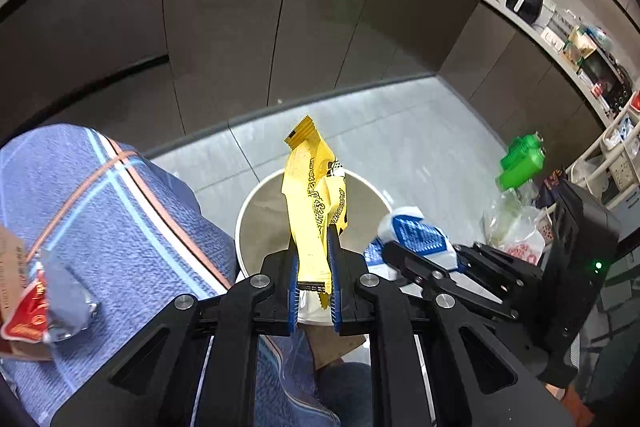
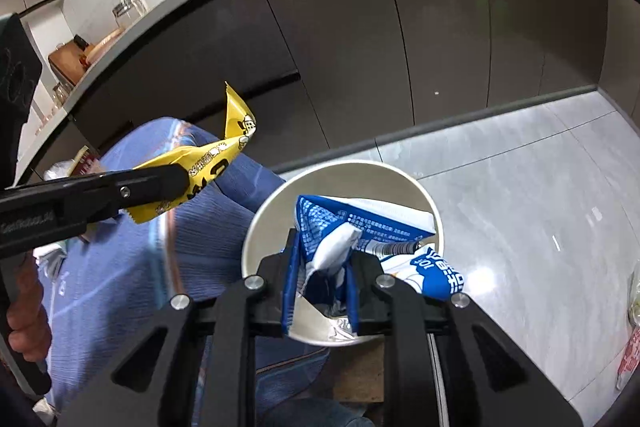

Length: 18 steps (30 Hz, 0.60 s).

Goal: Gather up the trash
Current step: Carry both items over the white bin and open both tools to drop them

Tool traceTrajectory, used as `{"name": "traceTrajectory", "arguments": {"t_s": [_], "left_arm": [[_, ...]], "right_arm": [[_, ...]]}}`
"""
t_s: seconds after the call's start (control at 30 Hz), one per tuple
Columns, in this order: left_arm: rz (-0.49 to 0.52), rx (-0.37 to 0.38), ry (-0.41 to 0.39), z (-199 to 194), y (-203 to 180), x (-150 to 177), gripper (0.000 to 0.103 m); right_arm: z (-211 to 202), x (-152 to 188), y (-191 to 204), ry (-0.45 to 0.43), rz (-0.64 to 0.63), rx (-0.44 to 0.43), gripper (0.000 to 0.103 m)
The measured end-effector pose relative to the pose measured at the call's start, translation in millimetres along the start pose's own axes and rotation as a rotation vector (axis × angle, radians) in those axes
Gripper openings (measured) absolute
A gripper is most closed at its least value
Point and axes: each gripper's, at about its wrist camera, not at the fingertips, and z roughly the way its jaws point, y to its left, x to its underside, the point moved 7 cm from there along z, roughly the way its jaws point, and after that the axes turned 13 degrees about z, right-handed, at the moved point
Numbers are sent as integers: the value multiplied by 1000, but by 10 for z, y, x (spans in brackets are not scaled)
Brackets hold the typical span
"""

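Note:
My left gripper [image 1: 314,267] is shut on a yellow snack wrapper [image 1: 312,195] and holds it upright over the round grey-white bin [image 1: 252,211] on the floor. My right gripper [image 2: 320,267] is shut on a crumpled blue and white wrapper [image 2: 332,227] and holds it over the same bin [image 2: 272,211]. In the left wrist view the right gripper [image 1: 416,259] with the blue wrapper [image 1: 416,235] is just right of the bin. In the right wrist view the left gripper [image 2: 176,179] with the yellow wrapper [image 2: 232,139] is to the left.
A blue cloth-covered surface [image 1: 100,207] with more wrappers, one red and silver [image 1: 44,311], lies left of the bin. Dark cabinets [image 1: 240,27] under a cluttered counter stand behind. A green object [image 1: 522,163] and plastic bags [image 1: 516,227] are at the right on the grey floor [image 2: 520,195].

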Motion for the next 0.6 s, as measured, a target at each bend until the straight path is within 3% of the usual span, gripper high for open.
{"name": "traceTrajectory", "arguments": {"t_s": [0.17, 0.23, 0.3, 0.37, 0.47, 0.6], "left_arm": [[8, 2, 41, 232, 10, 39, 12], [14, -5, 40, 272, 9, 24, 17], [21, -17, 34, 293, 12, 8, 19], [22, -31, 25, 303, 28, -8, 25], [11, -35, 13, 290, 37, -33, 39], [-14, -59, -29, 203, 106, -70, 73]], "right_arm": [[208, 55, -76, 37, -21, 10, 23], [259, 70, -86, 42, -30, 14, 27], [304, 85, -85, 40, -61, 22, 40], [328, 109, -73, 32, -97, 27, 45], [344, 142, -39, 38, -124, 15, 58], [314, 161, -16, 22, -150, 3, 74]]}}
